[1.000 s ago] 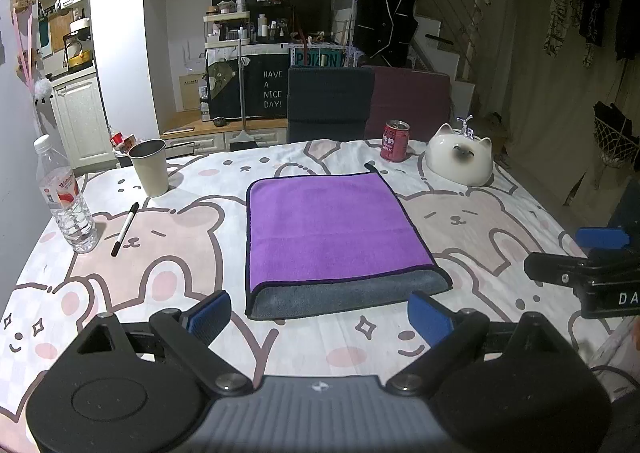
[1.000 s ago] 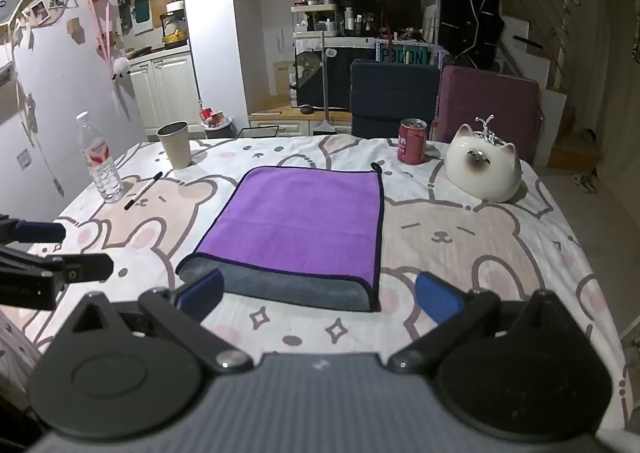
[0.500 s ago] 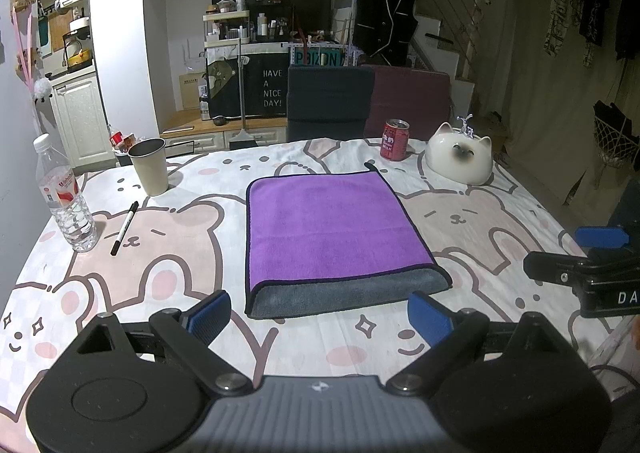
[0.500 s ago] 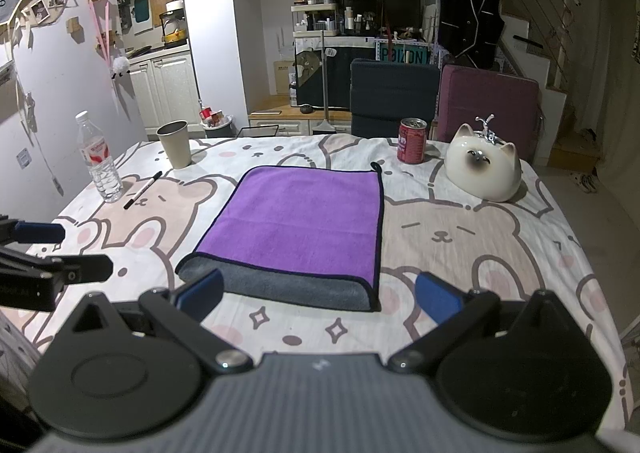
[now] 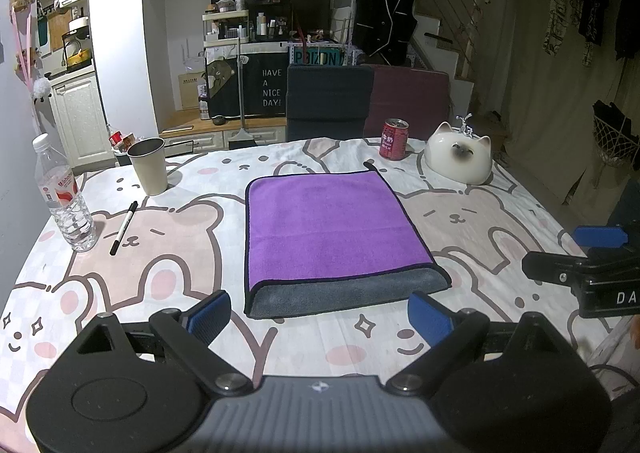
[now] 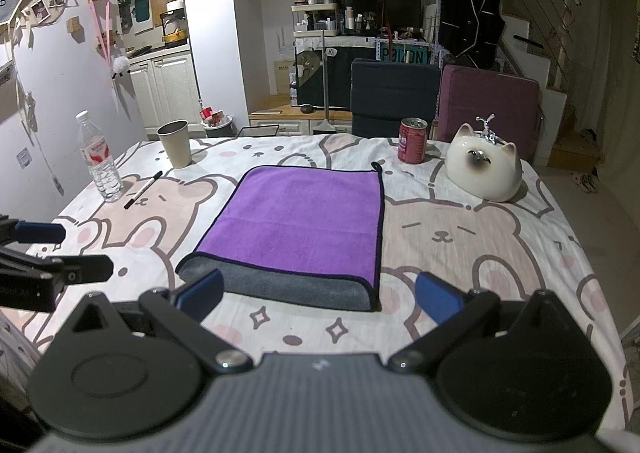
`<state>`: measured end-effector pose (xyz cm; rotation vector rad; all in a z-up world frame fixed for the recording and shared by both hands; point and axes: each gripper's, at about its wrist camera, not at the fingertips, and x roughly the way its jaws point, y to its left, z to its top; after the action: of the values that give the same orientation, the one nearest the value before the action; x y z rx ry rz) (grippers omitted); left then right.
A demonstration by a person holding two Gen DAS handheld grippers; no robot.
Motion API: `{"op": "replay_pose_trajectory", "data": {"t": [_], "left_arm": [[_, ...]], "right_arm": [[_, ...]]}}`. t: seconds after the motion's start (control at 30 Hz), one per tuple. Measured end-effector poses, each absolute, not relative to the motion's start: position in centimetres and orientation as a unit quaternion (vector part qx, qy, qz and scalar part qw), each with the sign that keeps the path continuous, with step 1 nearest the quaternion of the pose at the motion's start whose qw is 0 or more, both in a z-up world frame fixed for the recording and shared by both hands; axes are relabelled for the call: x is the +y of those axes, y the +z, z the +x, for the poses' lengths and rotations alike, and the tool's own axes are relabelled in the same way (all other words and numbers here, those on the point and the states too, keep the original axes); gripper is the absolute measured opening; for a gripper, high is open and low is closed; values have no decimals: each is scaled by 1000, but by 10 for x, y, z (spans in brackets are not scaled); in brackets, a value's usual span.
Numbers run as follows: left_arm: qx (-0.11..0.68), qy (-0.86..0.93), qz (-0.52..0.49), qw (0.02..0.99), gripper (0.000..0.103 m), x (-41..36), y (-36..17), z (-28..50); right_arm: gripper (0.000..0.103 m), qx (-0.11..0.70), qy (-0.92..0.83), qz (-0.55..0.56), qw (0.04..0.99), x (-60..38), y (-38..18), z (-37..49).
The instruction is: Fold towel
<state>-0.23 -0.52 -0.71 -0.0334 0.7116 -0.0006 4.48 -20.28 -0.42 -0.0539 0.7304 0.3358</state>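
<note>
- The left gripper (image 5: 320, 317) sits nearest in its own view, its blue-padded fingers (image 5: 208, 315) spread wide apart with nothing between them, hovering above the near edge of the bench (image 5: 160, 273).
- The right gripper (image 6: 320, 295) is likewise spread wide and holds nothing; one blue pad overlaps the near left corner of the towel in that view, though I cannot tell whether it touches.
- Each gripper shows at the edge of the other's view, off to the side of the towel.
- The purple towel (image 5: 332, 225) lies flat in the middle of the bench, folded over, with a grey band of its underside (image 5: 348, 291) showing along the near edge and a dark trim around it.
- The bench carries a cloth printed with cartoon bears.
- To the left, well apart from the towel, lie a black marker pen (image 5: 124, 221) and a clear water bottle (image 5: 64, 201), upright.
- Farther back on the left stands a beige cup (image 5: 149, 165).
- At the far side stand a red drink can (image 5: 394, 139) and, beside it, a white cat-shaped ceramic piece (image 5: 459, 158).
- Beyond the bench stand two chair backs (image 5: 328, 97), one dark and one maroon.
</note>
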Motion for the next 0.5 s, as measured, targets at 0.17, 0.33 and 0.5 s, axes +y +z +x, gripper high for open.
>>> {"op": "replay_pose_trajectory", "data": {"t": [0.17,0.33,0.5], "left_arm": [[349,-1,-17,937,95,-5,-6,-2],[349,0,-17,937,95,-5,-7,-2],[349,-1,-17,937,95,-4,-6,-2]], "right_arm": [[103,356,163,-26,920,-203,-4,45],[103,356,163,-26,920,-203,-4,45],[103,356,163,-26,920,-203,-4,45]]}}
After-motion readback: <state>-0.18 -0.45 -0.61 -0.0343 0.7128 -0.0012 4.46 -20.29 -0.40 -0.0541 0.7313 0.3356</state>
